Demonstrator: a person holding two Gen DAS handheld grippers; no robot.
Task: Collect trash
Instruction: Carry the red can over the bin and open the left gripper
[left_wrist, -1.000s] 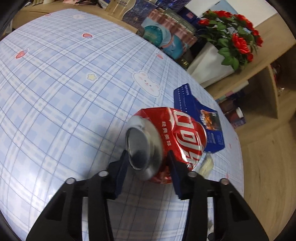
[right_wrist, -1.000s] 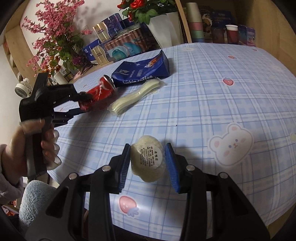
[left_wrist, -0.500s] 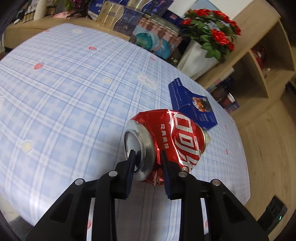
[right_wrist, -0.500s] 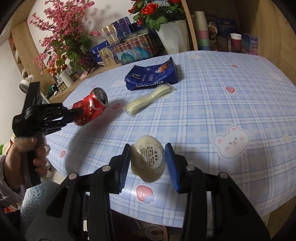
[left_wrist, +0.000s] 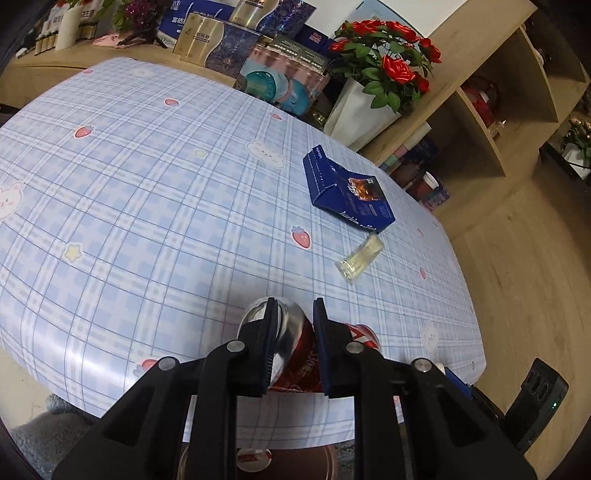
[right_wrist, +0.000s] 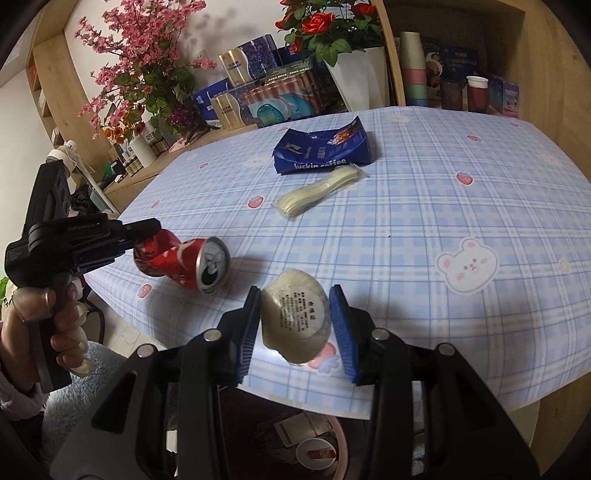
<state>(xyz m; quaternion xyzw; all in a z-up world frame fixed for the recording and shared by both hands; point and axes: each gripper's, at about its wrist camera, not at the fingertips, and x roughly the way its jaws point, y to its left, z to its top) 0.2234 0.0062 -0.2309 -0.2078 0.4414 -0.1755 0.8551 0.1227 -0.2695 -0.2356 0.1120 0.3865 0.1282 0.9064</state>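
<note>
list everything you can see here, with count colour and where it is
crushed can: 1, red and silver, in the left gripper, above the near table edge
round packet: 1, cream, between the right gripper's pads
coffee bag: 1, dark blue, lying flat far on the table
clear sleeve: 1, pale yellow contents, just in front of the bag
table: 1, blue plaid cloth with bears and strawberries
rose pot: 1, red blooms, white pot, behind the table
pink blossom spray: 1, back left
paper cups: stacked, pastel, on the shelf
bin: 1, on the floor under the table edge, litter inside
left gripper: 1, black, jaws just closing, clamped on the can
right gripper: 1, black with blue pads
hand: 1, on the left gripper's handle
</note>
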